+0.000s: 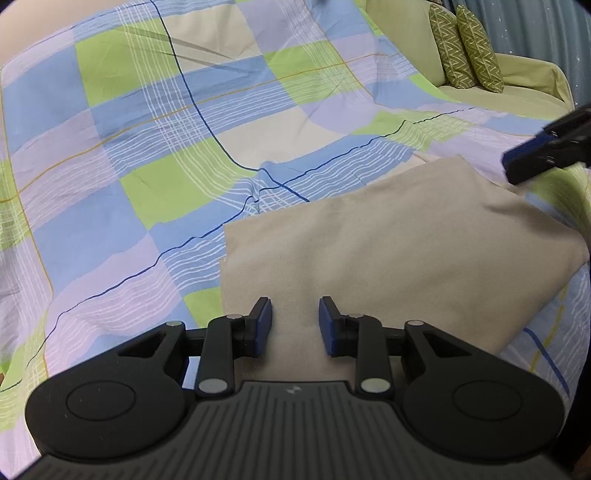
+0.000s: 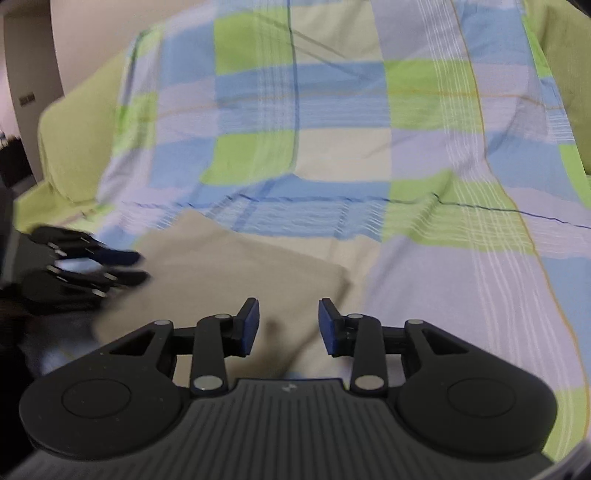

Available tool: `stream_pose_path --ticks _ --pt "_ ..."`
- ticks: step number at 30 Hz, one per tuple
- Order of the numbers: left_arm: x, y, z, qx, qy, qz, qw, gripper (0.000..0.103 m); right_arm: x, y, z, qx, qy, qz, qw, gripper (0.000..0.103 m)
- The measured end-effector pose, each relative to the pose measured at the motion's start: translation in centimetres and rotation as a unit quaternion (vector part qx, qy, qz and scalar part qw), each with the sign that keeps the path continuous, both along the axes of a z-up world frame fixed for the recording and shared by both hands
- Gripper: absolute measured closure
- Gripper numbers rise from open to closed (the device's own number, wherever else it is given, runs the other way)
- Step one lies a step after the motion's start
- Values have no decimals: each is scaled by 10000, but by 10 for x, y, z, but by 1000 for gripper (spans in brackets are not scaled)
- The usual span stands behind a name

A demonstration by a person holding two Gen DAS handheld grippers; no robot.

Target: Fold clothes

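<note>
Checked sheet [image 1: 155, 147] in blue, green, lilac and cream squares covers the sofa [image 1: 524, 70], creased near the middle. Two green zigzag-patterned cushions [image 1: 465, 48] stand upright side by side against the sofa back. Blue curtain [image 1: 524, 26] behind them.

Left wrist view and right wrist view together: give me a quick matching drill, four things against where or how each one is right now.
Things:
1. beige folded cloth
2. checked blue, green and lilac bedsheet
3. two green zigzag-patterned cushions
4. left gripper

Places or states:
A. propped on the pale green sofa, far right
B. jaws apart, over the near edge of the cloth
C. spread out, covering most of the surface
D. lying flat on the sheet

Pairs: 1-D, 2-C, 3-A, 4-B
</note>
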State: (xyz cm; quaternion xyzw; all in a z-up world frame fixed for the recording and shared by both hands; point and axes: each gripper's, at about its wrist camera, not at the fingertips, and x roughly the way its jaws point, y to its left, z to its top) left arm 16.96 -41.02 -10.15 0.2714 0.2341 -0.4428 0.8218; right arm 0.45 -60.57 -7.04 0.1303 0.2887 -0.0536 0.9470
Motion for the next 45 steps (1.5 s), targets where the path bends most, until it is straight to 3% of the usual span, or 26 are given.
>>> stream_pose_path --ticks 6,11,22,27,33,40,45 --pt "-2 0 1 77 -42 -62 9999 68 -5 19 -20 9 540 14 9985 61" --pt "-4 1 4 108 -75 -91 9999 67 -15 24 -10 -157 632 -91 9978 60" --pt "-41 27 26 85 -506 -548 9972 62 -12 51 11 -354 377 280 9983 47" --pt "-42 52 19 17 -164 -157 9997 60 13 60 12 -485 358 630 9962 46" --pt "-31 83 19 -351 169 470 9981 54 48 74 13 -657 402 1047 9915 46" --pt "-19 93 8 -716 439 532 9950 53 89 102 7 -816 514 1375 9858 44" --pt "-15 97 14 -1050 664 450 9912 54 122 101 12 -951 430 1235 9868 44"
